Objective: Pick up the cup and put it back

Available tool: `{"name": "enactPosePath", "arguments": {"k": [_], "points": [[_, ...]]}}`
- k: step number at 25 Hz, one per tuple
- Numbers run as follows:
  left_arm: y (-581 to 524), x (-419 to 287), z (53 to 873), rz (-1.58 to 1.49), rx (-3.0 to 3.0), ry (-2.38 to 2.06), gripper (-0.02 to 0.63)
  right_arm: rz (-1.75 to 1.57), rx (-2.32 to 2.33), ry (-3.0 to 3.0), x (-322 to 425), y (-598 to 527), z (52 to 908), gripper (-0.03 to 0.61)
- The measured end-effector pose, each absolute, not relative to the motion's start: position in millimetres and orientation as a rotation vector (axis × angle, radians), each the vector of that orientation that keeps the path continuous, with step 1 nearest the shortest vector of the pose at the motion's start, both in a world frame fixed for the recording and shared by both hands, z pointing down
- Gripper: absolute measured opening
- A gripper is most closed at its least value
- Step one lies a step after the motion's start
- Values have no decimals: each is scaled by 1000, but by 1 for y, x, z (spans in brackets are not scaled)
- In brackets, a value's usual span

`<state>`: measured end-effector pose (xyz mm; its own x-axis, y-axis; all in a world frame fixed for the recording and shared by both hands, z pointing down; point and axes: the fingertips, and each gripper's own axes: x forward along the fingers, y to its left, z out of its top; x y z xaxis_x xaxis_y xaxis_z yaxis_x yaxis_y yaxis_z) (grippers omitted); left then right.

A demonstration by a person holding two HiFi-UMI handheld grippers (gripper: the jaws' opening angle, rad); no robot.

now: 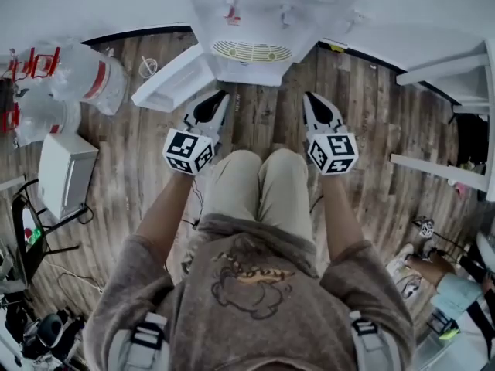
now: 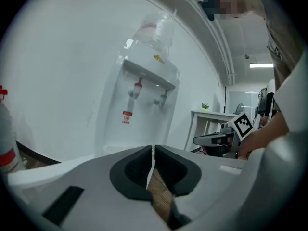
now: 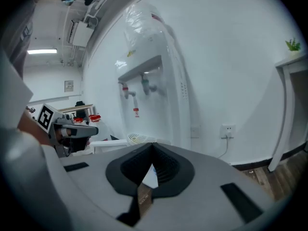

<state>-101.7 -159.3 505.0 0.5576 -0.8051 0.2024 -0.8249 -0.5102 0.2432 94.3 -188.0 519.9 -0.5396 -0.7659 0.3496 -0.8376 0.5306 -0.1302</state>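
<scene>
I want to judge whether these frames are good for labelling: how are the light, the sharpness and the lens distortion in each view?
Head view: even, soft light, fairly sharp; the white water dispenser nearly washes out. Left gripper view: strong fisheye, dark corners; the water dispenser leans and bends. Right gripper view: the same fisheye; the ceiling light glares slightly.

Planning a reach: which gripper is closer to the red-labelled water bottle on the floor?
Left. In the head view the left gripper sits right of the water bottle; the right gripper lies farther right, past the left one.
</scene>
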Motion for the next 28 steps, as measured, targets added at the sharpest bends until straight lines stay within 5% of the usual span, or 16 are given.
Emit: {"name": "enactPosePath", "arguments": {"k": [16, 28], "points": [[-152, -98, 189, 136, 2428, -1315, 3, 485, 1210, -2592, 81, -162, 187, 2], [-153, -75, 65, 96, 2393, -1389, 3, 478, 1115, -2671, 95, -162, 68, 2]]}}
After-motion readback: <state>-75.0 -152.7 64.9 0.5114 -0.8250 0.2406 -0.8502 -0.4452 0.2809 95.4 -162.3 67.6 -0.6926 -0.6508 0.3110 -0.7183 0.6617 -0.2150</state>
